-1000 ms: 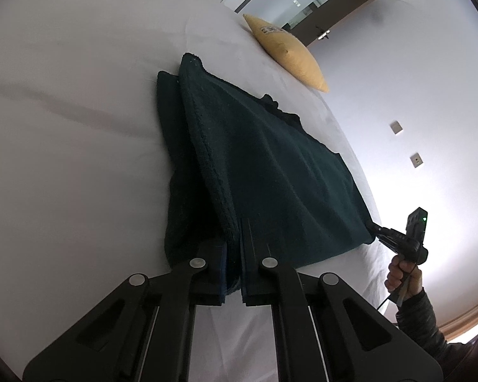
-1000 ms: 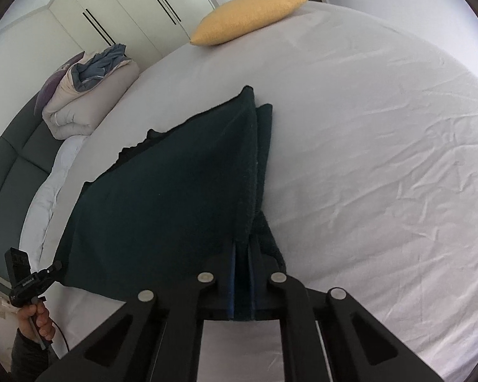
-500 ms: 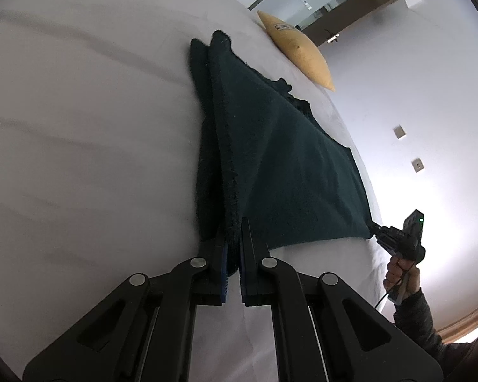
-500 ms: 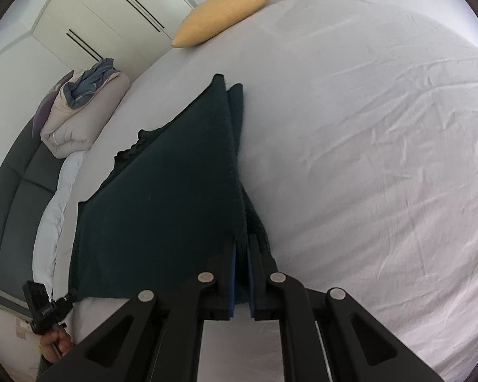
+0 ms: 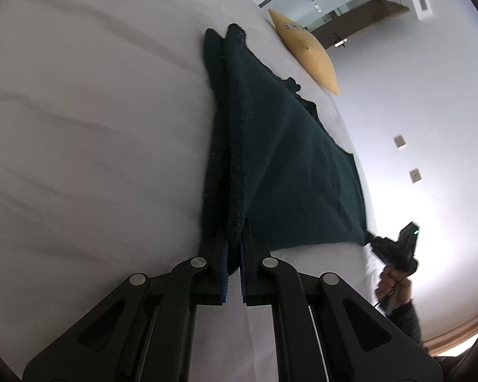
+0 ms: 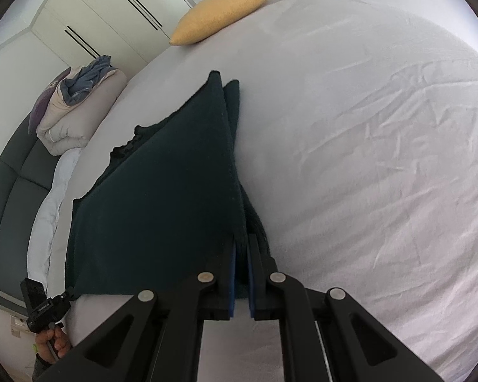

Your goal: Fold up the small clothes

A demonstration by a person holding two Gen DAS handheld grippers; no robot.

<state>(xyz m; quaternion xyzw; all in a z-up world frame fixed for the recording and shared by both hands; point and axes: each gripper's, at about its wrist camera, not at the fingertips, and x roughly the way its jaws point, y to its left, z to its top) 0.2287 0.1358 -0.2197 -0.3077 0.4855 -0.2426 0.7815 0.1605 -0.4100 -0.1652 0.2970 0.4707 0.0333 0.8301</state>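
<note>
My left hand-held gripper (image 5: 234, 248) and right hand-held gripper (image 6: 242, 254) are each clamped on a near corner of the dark green knitted garment (image 6: 162, 191) spread over the white bed (image 6: 366, 159). Only the right wrist view shows the rolled duvet (image 6: 79, 108) at ten o'clock; both show the yellow pillow (image 5: 306, 54).

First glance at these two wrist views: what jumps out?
The dark green cloth dominates, stretched taut over the white bed sheet with a near corner pinched in each pair of tongs: left tongs and right tongs, both shut on it. Next is the yellow pillow at the bed's far edge, then a bundled duvet off to one side.
</note>
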